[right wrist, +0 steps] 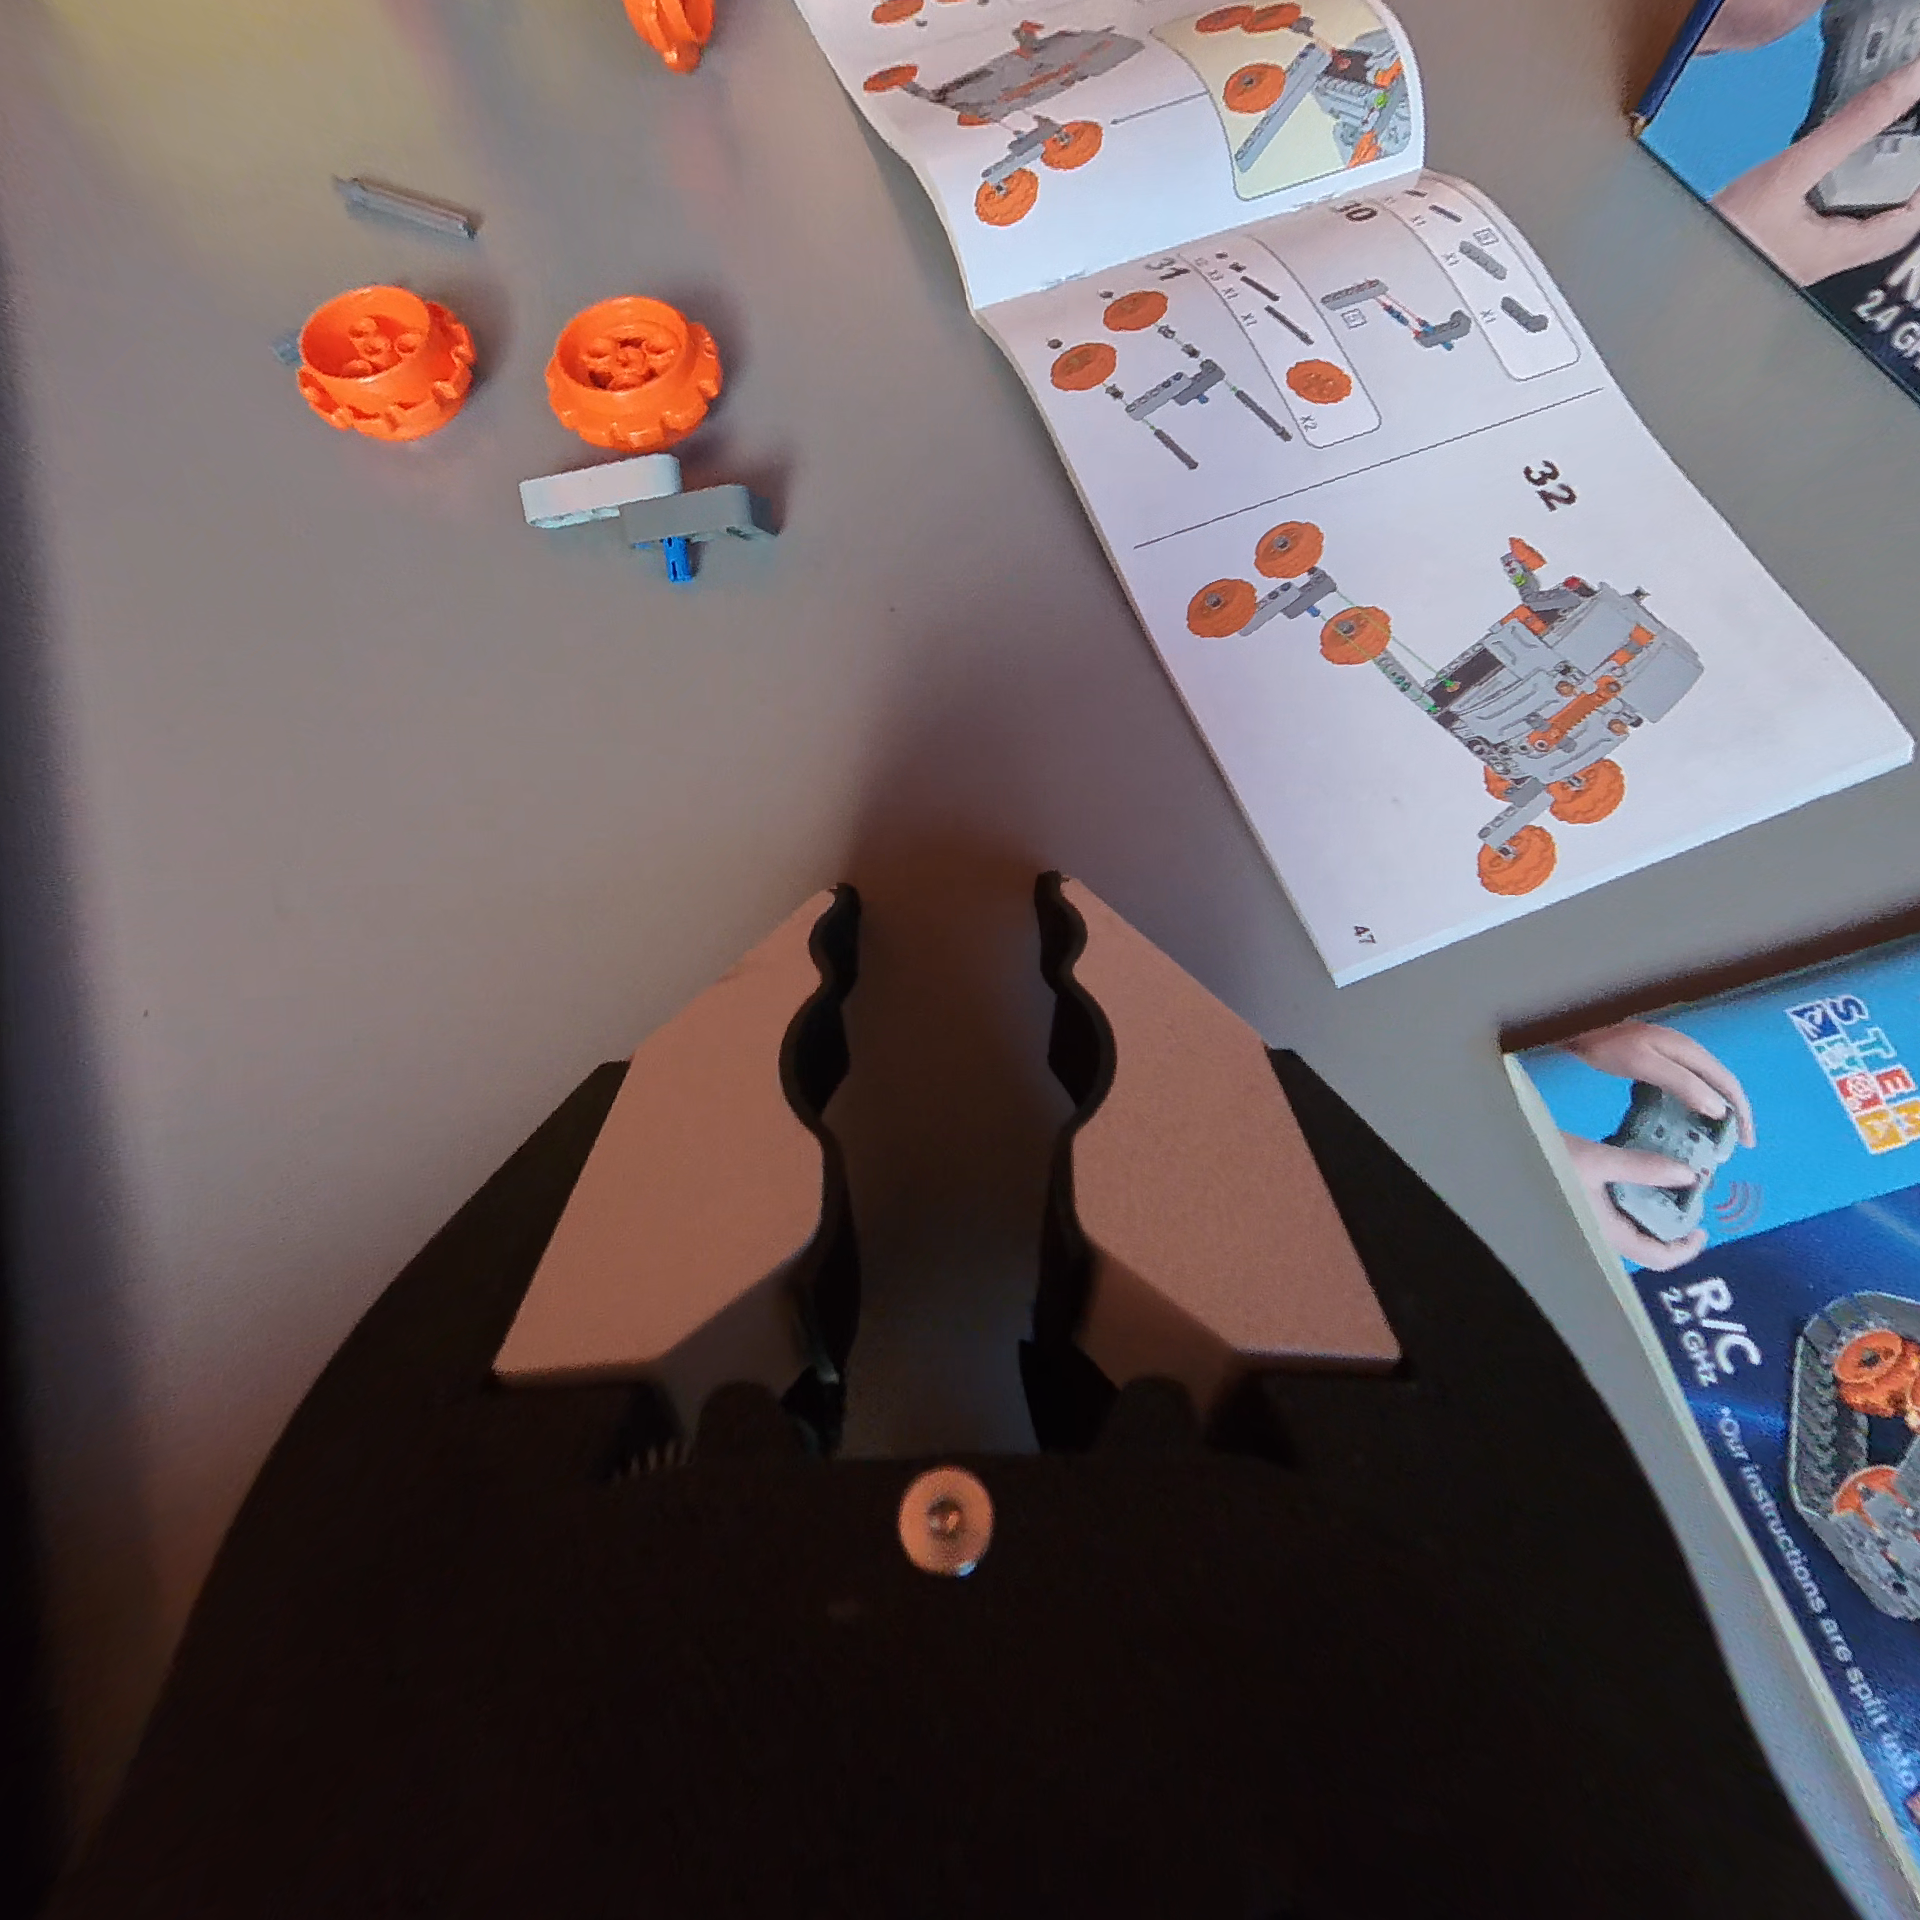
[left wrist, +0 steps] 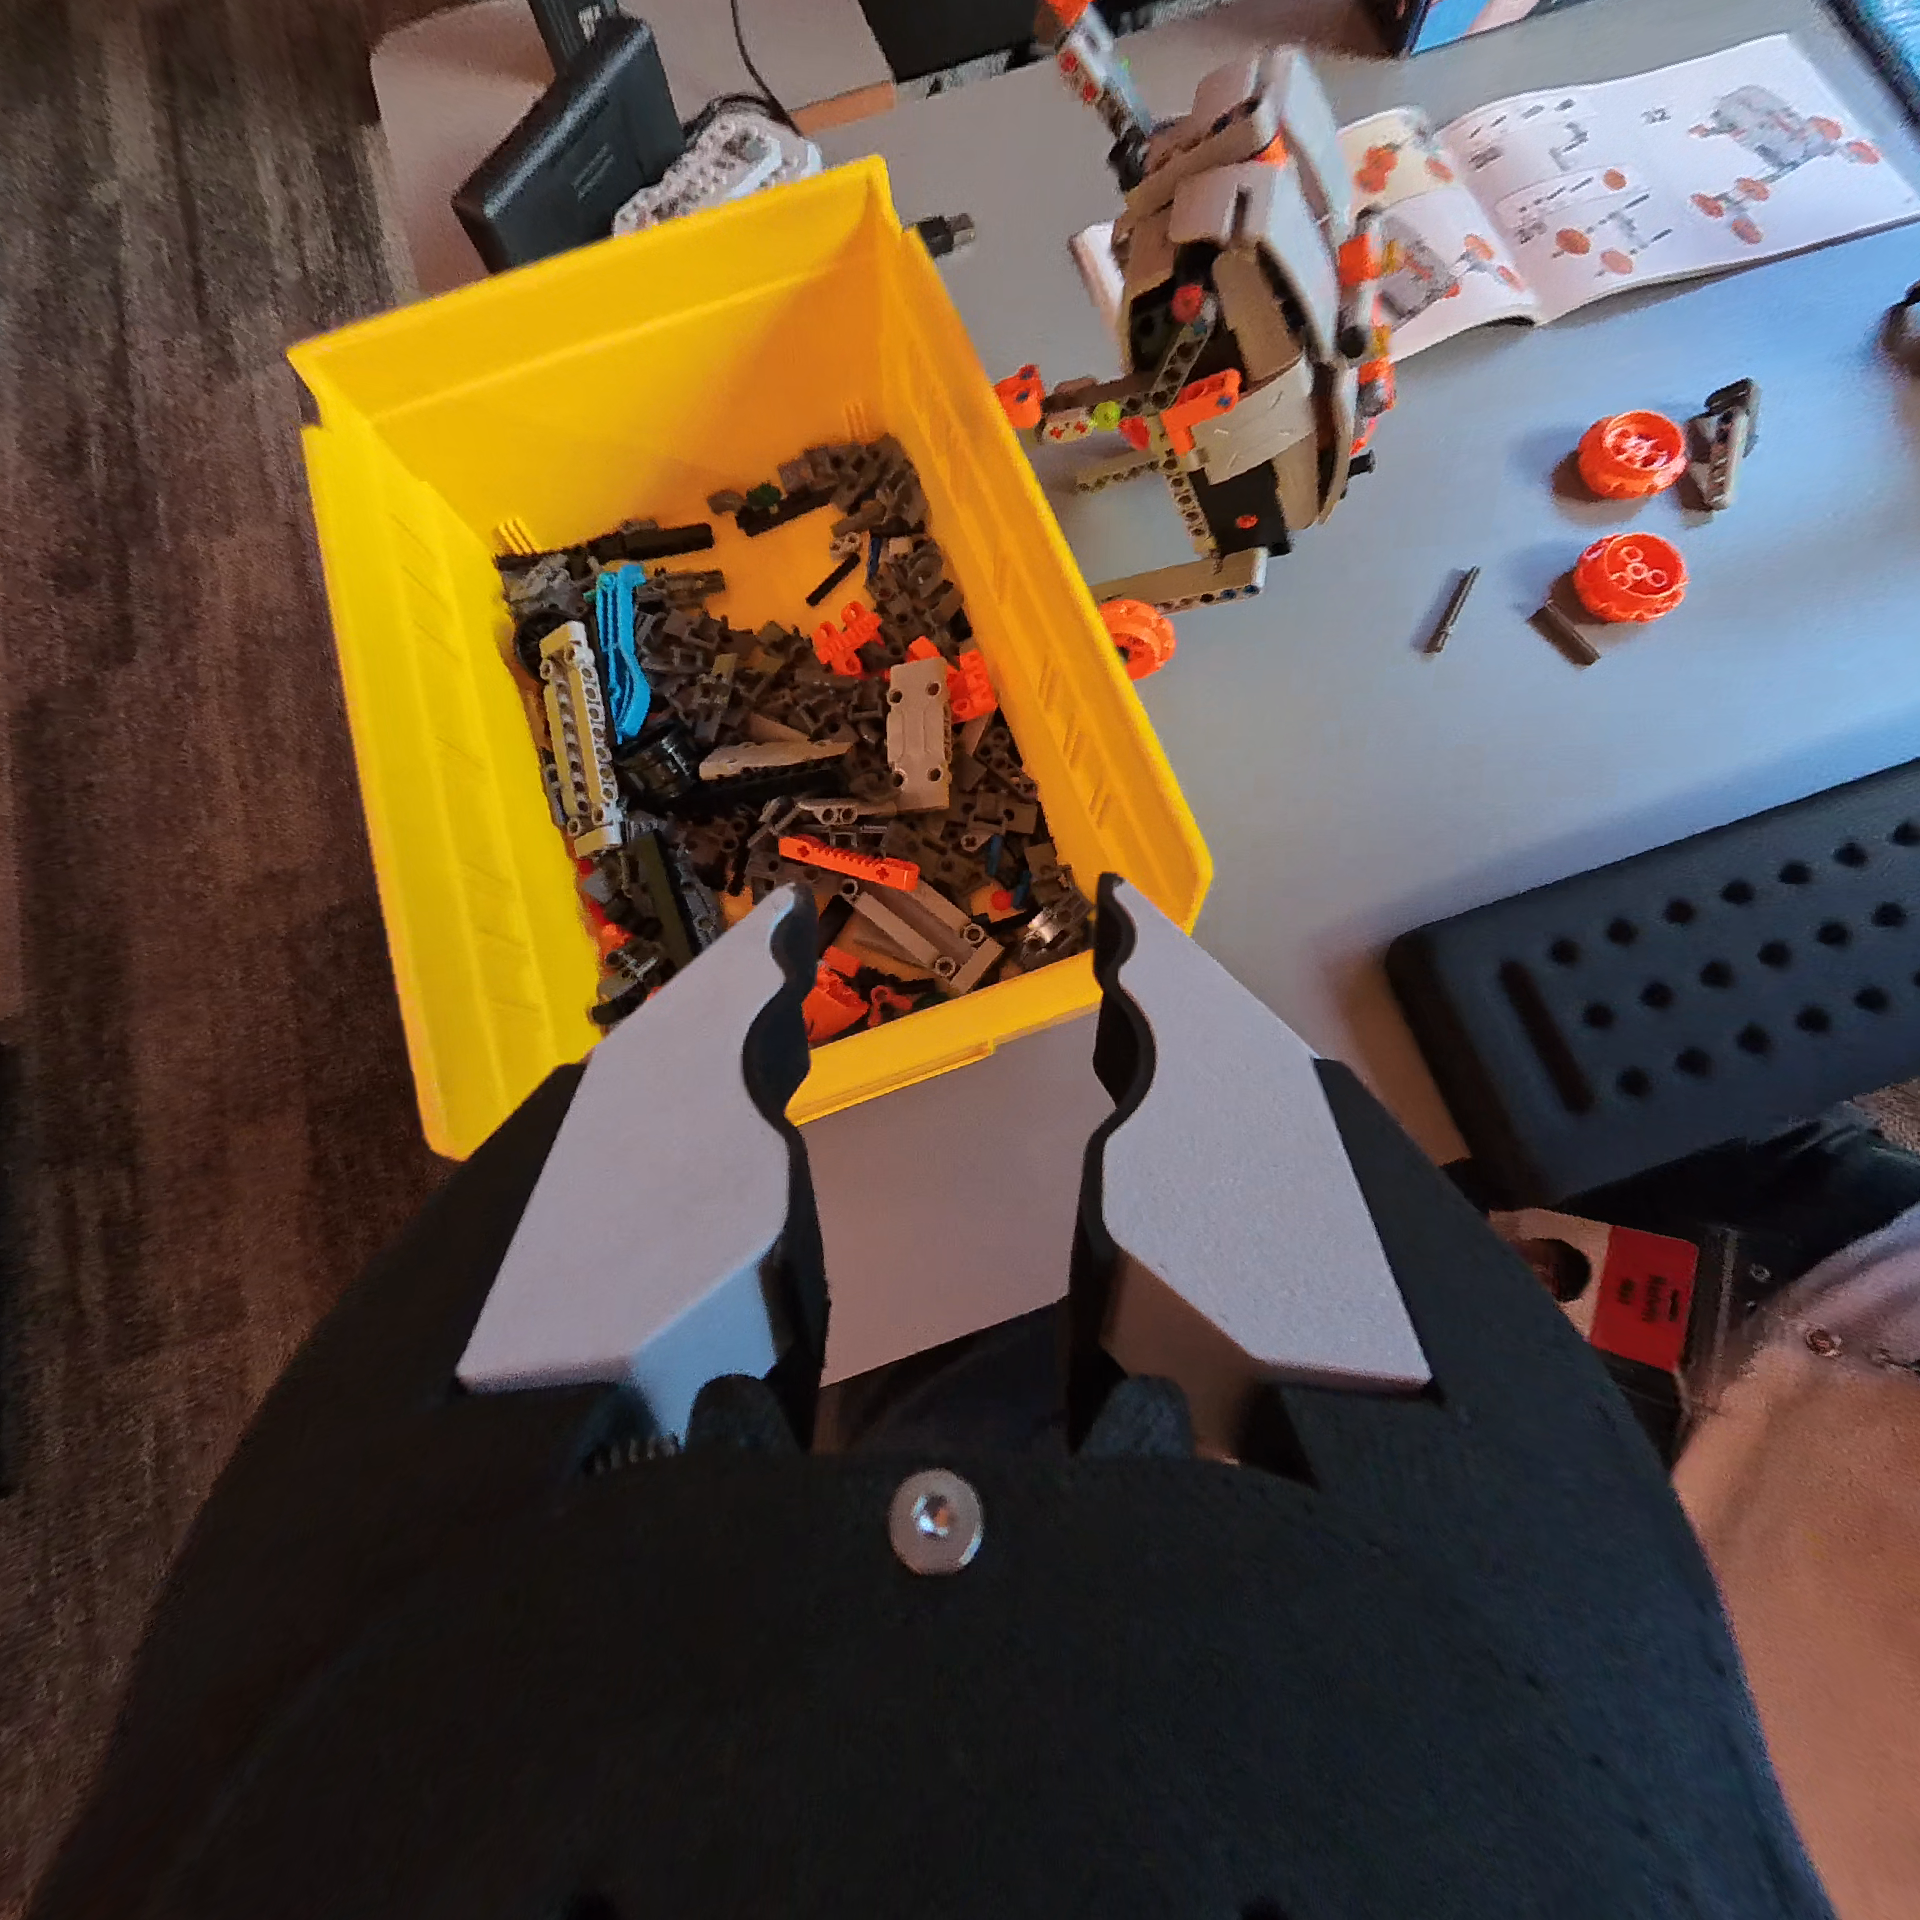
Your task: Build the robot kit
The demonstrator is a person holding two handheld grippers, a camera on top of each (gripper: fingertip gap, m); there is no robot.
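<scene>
My left gripper [left wrist: 951,904] is open and empty, held over the near end of a yellow bin [left wrist: 447,831] full of grey, black and orange building pieces [left wrist: 790,748]. A half-built grey and orange model vehicle [left wrist: 1236,332] stands on the grey table to the bin's right. My right gripper [right wrist: 948,894] is open and empty above bare table. Ahead to its left lie two orange wheels [right wrist: 387,358] [right wrist: 632,371], a small grey beam assembly with a blue pin [right wrist: 649,504] and a grey axle [right wrist: 407,206]. The wheels also show in the left wrist view [left wrist: 1629,453] [left wrist: 1627,578].
An open instruction booklet [right wrist: 1455,499] lies ahead to the right of the right gripper, with a blue box [right wrist: 1766,1299] at the right edge. A black perforated pad [left wrist: 1683,977] lies on the near table edge. A black case [left wrist: 571,156] stands behind the bin. Brown carpet [left wrist: 156,623] lies to the left. The grippers' ends are close to 55 cm from one another.
</scene>
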